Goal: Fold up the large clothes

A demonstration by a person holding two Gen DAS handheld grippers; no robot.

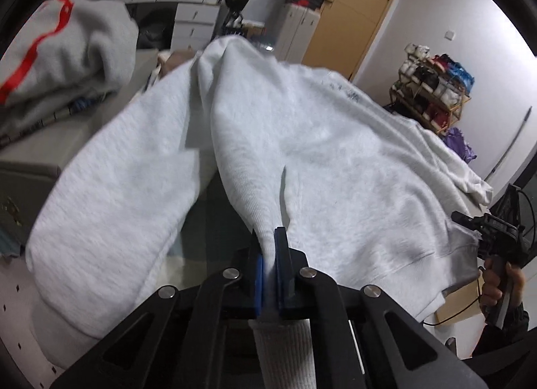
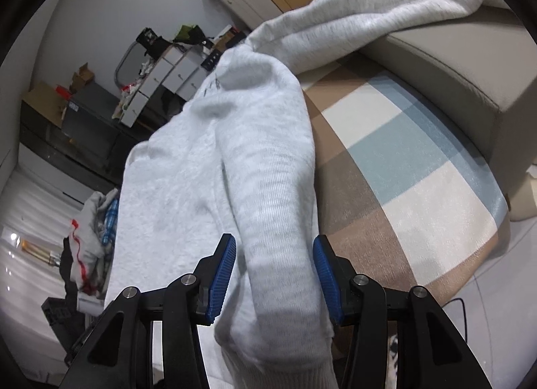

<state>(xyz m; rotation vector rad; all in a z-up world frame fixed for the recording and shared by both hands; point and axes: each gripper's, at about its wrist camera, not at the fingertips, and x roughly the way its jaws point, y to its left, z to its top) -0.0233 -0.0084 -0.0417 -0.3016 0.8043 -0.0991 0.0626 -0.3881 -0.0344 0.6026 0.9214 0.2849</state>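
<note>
With the pale grey sweatshirt (image 1: 329,160) draped over the checked mat (image 2: 419,167), the left tool (image 1: 269,271) pinched one sleeve while the right tool (image 2: 273,274) (pads apart) straddled the other, so clamping it seemed next.

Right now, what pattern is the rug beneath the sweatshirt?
Checked blocks of blue, white and brown; the rug shows best in the right wrist view.

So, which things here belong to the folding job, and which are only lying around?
Belonging to the job:
- light grey sweatshirt
- left gripper, shut on its sleeve
- right gripper, sleeve between its pads

Just lying about:
- grey garment with red stripe
- shoe rack
- white drawers
- checked rug
</note>
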